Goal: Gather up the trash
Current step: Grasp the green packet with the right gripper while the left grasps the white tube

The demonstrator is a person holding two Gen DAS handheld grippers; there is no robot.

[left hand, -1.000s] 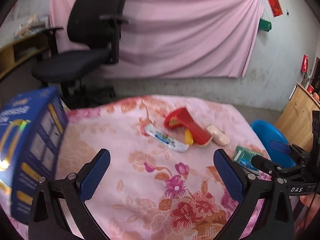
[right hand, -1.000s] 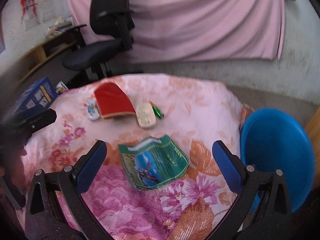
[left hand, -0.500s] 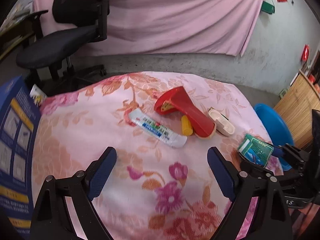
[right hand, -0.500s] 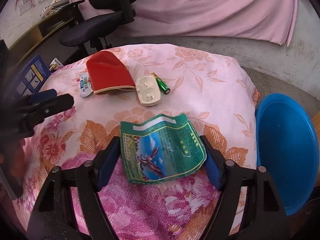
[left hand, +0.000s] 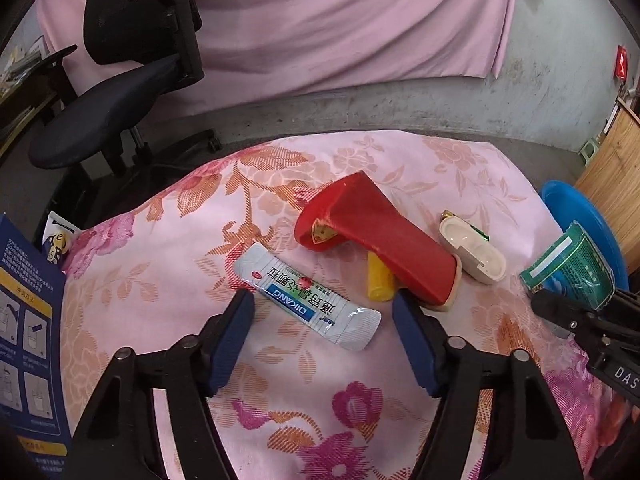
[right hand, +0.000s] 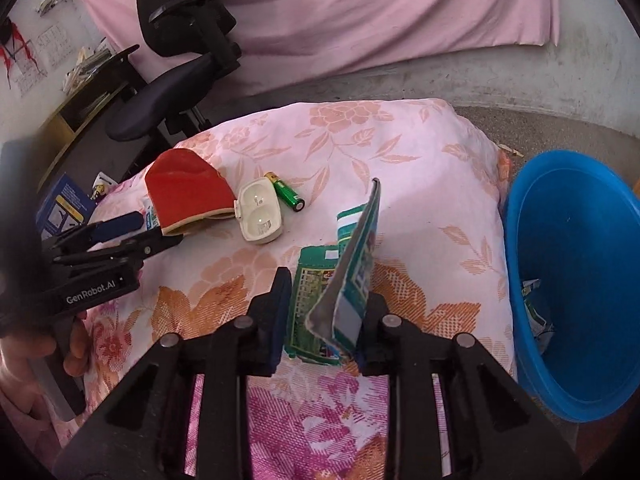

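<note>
Now, right gripper point(right hand: 322, 312) pinching crinkled green packet point(right hand: 352, 264) (folded upright), left gripper point(left hand: 322, 320) wide around flat white sachet point(left hand: 306, 300).

Your blue box point(left hand: 28, 320) runs off the left edge, and the red shoe point(left hand: 376, 236) hides most of the yellow tube point(left hand: 380, 280).

Left gripper point(left hand: 324, 312) hovering open over white sachet point(left hand: 306, 301) lying on floral cloth point(left hand: 168, 256); red paddle piece point(left hand: 376, 236) sitting beside it, over yellow tube point(left hand: 380, 280).
</note>
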